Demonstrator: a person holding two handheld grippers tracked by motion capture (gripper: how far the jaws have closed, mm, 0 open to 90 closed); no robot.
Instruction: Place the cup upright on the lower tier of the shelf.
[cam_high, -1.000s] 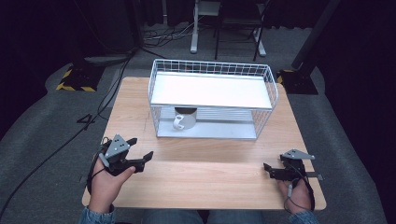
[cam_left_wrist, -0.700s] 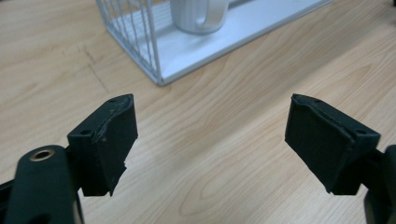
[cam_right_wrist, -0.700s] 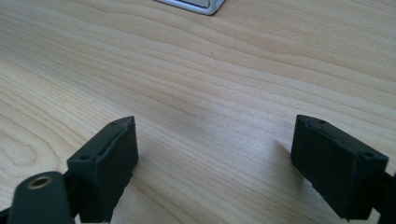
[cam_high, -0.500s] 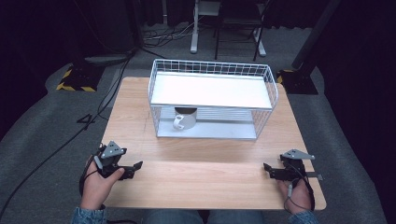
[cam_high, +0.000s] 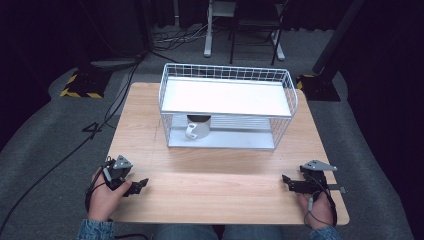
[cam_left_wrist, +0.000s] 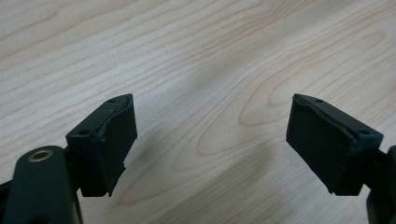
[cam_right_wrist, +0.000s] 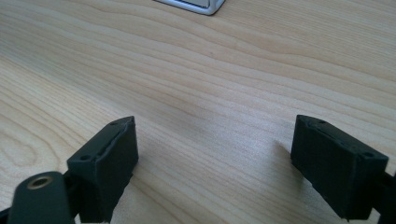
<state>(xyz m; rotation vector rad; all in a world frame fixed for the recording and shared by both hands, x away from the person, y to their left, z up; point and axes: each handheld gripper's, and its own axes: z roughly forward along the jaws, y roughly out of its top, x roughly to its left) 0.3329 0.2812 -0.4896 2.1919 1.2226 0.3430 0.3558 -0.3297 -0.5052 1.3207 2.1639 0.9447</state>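
Plainly, the left gripper (cam_high: 141, 183) and right gripper (cam_high: 285, 179) rest wide and empty on the desk (cam_high: 220, 192); well ahead, the mug (cam_high: 196, 127) (under the wire rack's (cam_high: 227, 75) shelf) risks snagging.

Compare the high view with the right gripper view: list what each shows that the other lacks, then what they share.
High view alone: the wire rack with its white top shelf, the white mug on its lower level, the left gripper, both hands, the dark floor with cables and stands.

Right gripper view alone: a close look at the right gripper, its two black jaws standing wide apart with nothing between them.

Both: the wooden table, the right gripper seen from above, and a corner of the rack's base.
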